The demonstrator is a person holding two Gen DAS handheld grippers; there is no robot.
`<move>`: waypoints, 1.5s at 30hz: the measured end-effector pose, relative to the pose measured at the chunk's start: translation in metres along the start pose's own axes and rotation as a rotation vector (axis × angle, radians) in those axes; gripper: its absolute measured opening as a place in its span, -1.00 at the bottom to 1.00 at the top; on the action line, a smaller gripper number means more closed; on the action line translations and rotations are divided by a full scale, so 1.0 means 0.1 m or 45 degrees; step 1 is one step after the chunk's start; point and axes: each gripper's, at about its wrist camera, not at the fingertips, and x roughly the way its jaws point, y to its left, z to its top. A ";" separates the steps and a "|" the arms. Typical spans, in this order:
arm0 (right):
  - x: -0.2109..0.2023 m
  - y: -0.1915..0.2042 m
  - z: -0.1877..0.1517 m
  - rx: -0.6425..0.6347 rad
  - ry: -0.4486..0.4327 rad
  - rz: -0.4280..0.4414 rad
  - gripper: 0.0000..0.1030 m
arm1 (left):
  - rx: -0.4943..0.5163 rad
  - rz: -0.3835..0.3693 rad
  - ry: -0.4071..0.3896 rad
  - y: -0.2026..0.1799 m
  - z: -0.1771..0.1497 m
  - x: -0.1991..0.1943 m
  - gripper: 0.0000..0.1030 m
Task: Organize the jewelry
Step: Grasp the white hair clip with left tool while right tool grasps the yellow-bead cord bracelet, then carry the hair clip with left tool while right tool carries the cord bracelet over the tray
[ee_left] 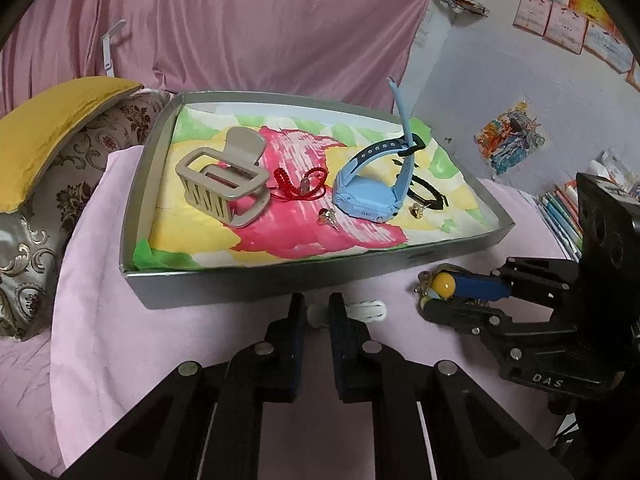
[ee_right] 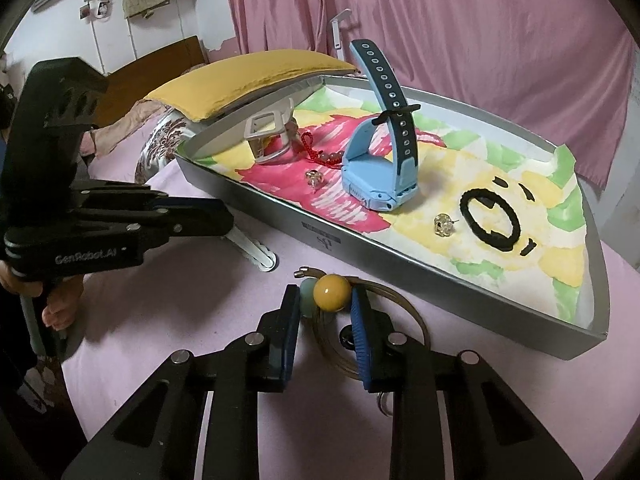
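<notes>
The left claw (ee_left: 317, 312) stands narrow around a white hair clip (ee_left: 366, 309) on the pink bed (ee_right: 180, 292), probably to lift it into the tray (ee_right: 400, 272). The right claw (ee_right: 325, 300) is half open around a yellow bead (ee_right: 332, 293) of a wire bracelet (ee_right: 416, 316), not clearly gripping. The watch (ee_right: 376, 184), beige clip (ee_left: 224, 184) and earrings already lie inside. Whether the left pads touch the clip is hidden.

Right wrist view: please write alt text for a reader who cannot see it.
The right hand-held gripper straddles a yellow bead on a thin hoop lying on pink bedding, just outside a grey tray. The tray holds a blue watch, a beige hair claw, red beads and two earrings.
</notes>
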 end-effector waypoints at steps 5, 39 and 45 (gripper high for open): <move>-0.03 -0.03 0.00 0.013 -0.020 -0.016 -0.57 | 0.019 -0.019 0.011 -0.04 -0.07 -0.02 -0.82; -0.64 -0.01 -0.07 0.094 -0.382 -0.122 -0.58 | 0.127 0.008 -0.236 -0.42 -0.18 -0.43 -0.95; -0.81 -0.01 0.04 0.087 -0.531 -0.183 -0.58 | 0.109 0.057 -0.403 -0.47 -0.03 -0.58 -0.95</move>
